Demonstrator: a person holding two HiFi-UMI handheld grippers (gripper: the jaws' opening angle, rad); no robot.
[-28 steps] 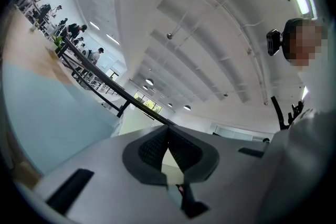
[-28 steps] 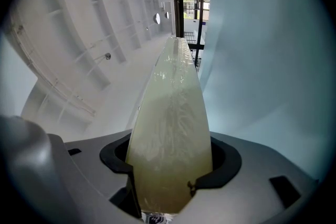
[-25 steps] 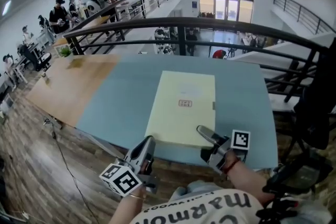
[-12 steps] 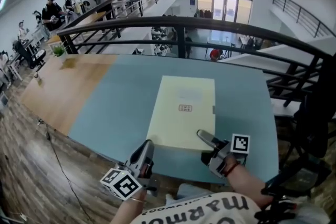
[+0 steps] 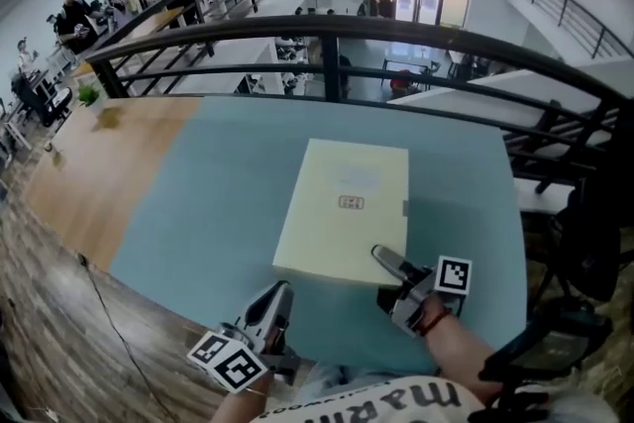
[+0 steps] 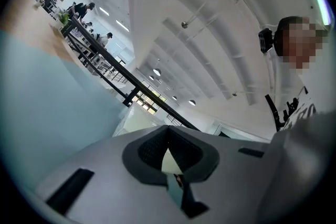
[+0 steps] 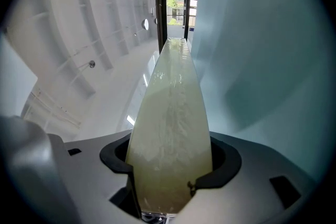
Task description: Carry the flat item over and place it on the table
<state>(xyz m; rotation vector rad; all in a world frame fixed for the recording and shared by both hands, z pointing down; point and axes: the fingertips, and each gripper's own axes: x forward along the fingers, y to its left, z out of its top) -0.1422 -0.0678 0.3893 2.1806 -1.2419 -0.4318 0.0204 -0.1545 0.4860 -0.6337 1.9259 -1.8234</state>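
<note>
The flat item is a pale yellow box (image 5: 345, 203) held level over the teal table (image 5: 218, 183). My right gripper (image 5: 384, 264) is shut on its near right edge; in the right gripper view the box (image 7: 170, 113) fills the space between the pads, with the table (image 7: 262, 34) beside it. I cannot tell if the box touches the table. My left gripper (image 5: 277, 297) hangs just short of the box's near left corner, over the table's near edge. Its jaws (image 6: 169, 152) meet at the tips and hold nothing.
A black railing (image 5: 327, 40) runs along the table's far edge, with an open drop to a lower floor behind it. A wooden tabletop (image 5: 89, 163) adjoins the teal one on the left. People sit at desks (image 5: 74, 10) at the far left. A cable (image 5: 109, 312) lies on the floor.
Both grippers and the box have moved forward over the table and come down a little. The table's near edge now lies under the grippers. The grip has not changed.
</note>
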